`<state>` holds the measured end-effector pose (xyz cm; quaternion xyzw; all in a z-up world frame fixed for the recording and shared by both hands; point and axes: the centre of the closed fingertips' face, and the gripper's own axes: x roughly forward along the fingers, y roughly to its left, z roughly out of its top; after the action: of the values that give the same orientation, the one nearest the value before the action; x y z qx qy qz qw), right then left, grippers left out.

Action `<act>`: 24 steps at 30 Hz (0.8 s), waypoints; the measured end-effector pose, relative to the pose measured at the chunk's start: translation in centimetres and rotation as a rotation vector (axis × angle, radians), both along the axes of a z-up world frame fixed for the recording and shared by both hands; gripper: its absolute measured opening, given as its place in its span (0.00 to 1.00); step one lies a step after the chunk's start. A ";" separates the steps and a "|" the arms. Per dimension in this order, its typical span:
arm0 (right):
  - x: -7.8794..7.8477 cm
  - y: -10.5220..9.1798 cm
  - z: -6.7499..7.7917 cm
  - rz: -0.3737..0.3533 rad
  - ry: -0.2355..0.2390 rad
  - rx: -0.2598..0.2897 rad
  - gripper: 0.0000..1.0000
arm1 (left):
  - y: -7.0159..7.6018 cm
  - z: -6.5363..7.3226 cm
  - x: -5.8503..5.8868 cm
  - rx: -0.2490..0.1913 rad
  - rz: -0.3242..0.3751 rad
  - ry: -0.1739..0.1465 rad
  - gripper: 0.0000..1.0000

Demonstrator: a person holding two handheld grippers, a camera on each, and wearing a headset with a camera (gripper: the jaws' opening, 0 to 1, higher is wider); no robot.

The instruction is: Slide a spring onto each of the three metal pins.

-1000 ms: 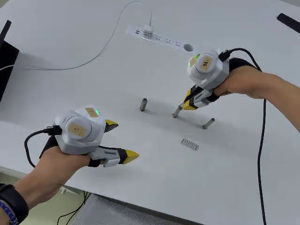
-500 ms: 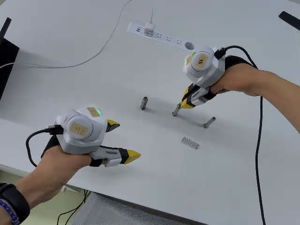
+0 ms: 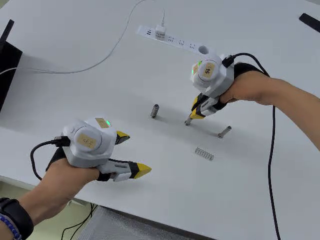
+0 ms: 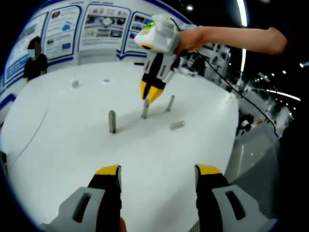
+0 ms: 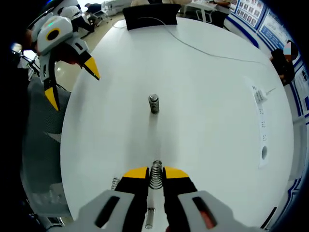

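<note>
White counter, mostly bare, with a poster wall behind it in the left gripper view. In the head view the near edge crosses at 6 o'clock, just under the left hand-held gripper, with grey mesh below it. There is wide open surface at 9 and 3 o'clock of the pins.

Three pins stand in a row mid-counter:
- The left pin carries a fitted spring.
- The middle pin has the right hand-held gripper on it from 1 o'clock. Its jaws are nearly together, clamped on the held spring at the pin's top.
- The right pin is bare, at 4 o'clock of the middle pin, near it but apart.

A loose spring lies flat at 5 o'clock of the middle pin, touching nothing.

The left hand-held gripper has its jaws wide apart and holds nothing. It sits at 7 o'clock of the pins, well apart, tips pointed toward them, with bare counter between.

A power strip lies at 12 o'clock, well behind the pins. It has a plug in it, and a white cable curves off toward 10 o'clock. A black box sits at the 9 o'clock edge and a dark flat item at the 2 o'clock corner. A black cord from the right hand-held gripper hangs across the 3 o'clock side.
</note>
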<state>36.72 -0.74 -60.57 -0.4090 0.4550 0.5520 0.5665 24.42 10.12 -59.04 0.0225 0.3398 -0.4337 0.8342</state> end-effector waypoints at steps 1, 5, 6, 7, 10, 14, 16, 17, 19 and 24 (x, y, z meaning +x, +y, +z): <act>-0.1 0.0 -0.1 0.001 0.003 -0.002 0.13 | 0.0 0.0 0.0 0.000 0.000 0.001 0.63; -0.1 0.0 -0.6 0.008 0.001 -0.010 0.13 | 0.1 0.0 0.1 0.001 0.003 0.002 0.63; -0.1 0.1 -0.6 0.009 0.001 -0.008 0.13 | 0.2 -0.1 0.1 0.002 0.002 0.002 0.63; -0.1 0.1 -0.7 0.005 0.002 -0.008 0.13 | 0.2 -0.1 0.1 0.002 0.002 0.001 0.62; -0.1 0.0 -1.2 0.006 0.003 -0.014 0.13 | 0.1 -0.1 0.1 0.003 0.001 0.002 0.62; -0.2 0.0 -1.9 0.009 0.004 -0.021 0.13 | 0.0 -0.2 0.1 0.001 0.002 0.002 0.62; -0.2 0.0 -2.2 0.017 0.003 -0.025 0.13 | 0.0 -0.2 0.1 -0.001 0.004 0.004 0.62; -0.1 0.0 -2.5 0.023 0.000 -0.030 0.13 | 0.0 -0.3 0.1 0.000 0.004 0.004 0.62; -0.2 -0.1 -2.8 0.027 0.004 -0.034 0.13 | 0.0 -0.3 0.0 0.000 0.006 0.006 0.62; -0.2 -0.1 -3.4 0.021 0.010 -0.035 0.13 | 0.1 -0.4 -0.1 0.000 0.008 0.010 0.62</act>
<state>36.48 -0.84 -63.92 -0.4207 0.4630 0.5520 0.5512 24.29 10.24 -59.48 0.0189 0.3442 -0.4304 0.8342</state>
